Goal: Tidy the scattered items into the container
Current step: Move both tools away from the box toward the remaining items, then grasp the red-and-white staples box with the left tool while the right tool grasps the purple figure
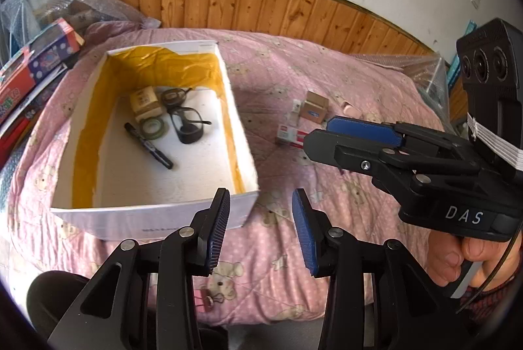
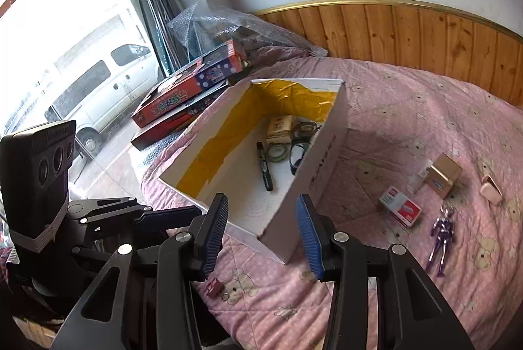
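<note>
Both the left gripper (image 1: pixel 261 225) and the right gripper (image 2: pixel 260 232) stood wide open and empty near the white box (image 2: pixel 327 150), while the staple box (image 2: pixel 400 209) and purple figure (image 2: pixel 442 235) lay on the soft quilt (image 2: pixel 425 121), where a descending grasp risked pinching fabric.

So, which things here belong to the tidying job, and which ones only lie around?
Belong to the job:
- white box with yellow lining
- small brown cardboard box
- red-and-white staple box
- purple toy figure
- pink binder clip

Only lying around:
- colourful toy boxes
- bubble-wrap bag
- pink quilt
</note>
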